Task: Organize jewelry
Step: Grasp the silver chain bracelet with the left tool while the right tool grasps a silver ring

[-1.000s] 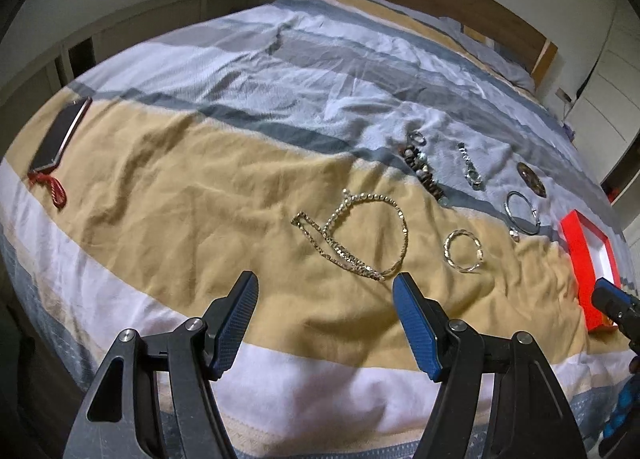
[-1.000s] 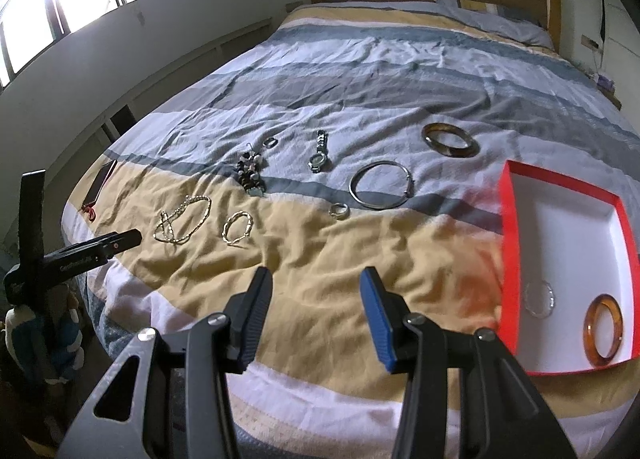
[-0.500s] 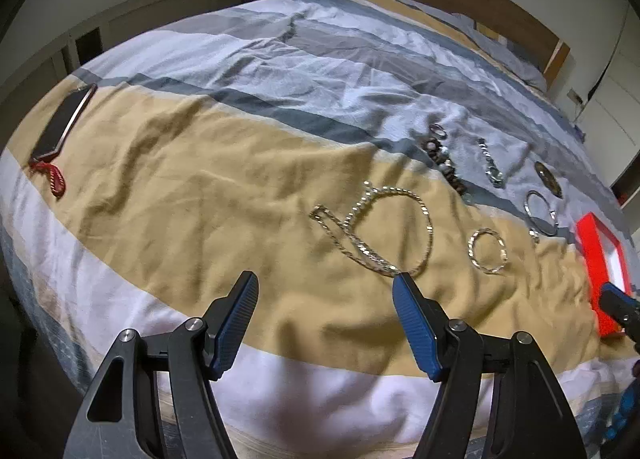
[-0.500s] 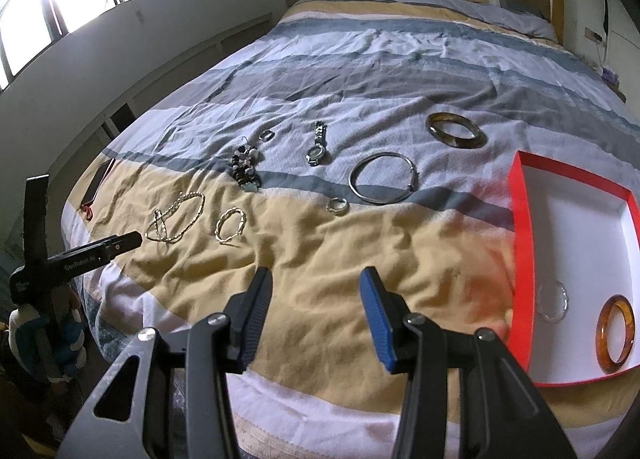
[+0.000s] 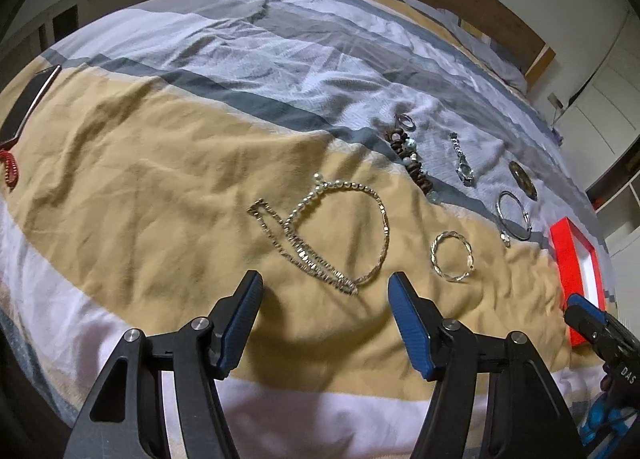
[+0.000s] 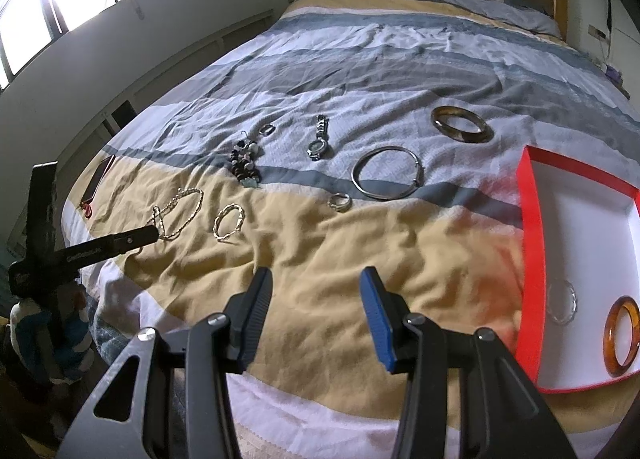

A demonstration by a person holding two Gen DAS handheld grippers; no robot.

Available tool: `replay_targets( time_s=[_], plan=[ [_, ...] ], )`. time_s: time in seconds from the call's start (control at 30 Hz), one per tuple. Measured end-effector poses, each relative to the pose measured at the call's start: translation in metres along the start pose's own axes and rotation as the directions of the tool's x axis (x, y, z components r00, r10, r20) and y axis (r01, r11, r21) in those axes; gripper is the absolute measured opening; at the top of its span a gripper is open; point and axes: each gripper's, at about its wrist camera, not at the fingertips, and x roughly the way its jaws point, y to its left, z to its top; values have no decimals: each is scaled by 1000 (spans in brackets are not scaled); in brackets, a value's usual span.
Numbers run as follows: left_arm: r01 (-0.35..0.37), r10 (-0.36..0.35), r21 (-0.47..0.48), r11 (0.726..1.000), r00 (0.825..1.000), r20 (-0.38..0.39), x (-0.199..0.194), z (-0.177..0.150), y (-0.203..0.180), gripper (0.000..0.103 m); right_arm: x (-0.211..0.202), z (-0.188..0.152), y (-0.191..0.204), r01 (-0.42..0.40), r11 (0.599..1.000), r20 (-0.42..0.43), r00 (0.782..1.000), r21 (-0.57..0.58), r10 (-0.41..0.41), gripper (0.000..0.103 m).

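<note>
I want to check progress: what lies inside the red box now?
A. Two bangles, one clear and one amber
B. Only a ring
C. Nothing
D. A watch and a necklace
A: in the right wrist view, the red box holds a clear bangle and an amber bangle.

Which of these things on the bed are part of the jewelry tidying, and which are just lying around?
Part of the job: silver necklace, twisted bracelet, beaded bracelet, watch, silver bangle, brown bangle, two rings, red box.

Just lying about: phone, pillow.
</note>
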Motion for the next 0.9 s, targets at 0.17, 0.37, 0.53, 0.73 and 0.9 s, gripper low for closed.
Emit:
replay_targets(
  time_s=[0.17, 0.37, 0.53, 0.73, 0.9],
  plan=[
    [-9, 9, 3, 1000, 1000, -20, 14, 4, -3, 64, 8, 7, -2, -5, 1000, 1, 1000, -2, 5, 44],
    [-21, 22, 19, 1000, 999, -29, 24, 7, -5, 64, 28, 22, -2, -34, 999, -3, 999, 0, 34, 44],
    [-32, 34, 48, 998, 999, -34, 32, 9, -8, 64, 48, 28, -3, -42, 999, -17, 999, 17, 42, 44],
    [-81, 85, 113, 990, 996, -27, 43, 12, -18, 64, 66, 35, -11, -43, 998, -26, 999, 50, 44, 43],
    [-93, 94, 120, 988, 996, -6, 49, 19, -16, 47, 80, 39, -16, -41, 996, -33, 998, 74, 44, 43]
  ],
)
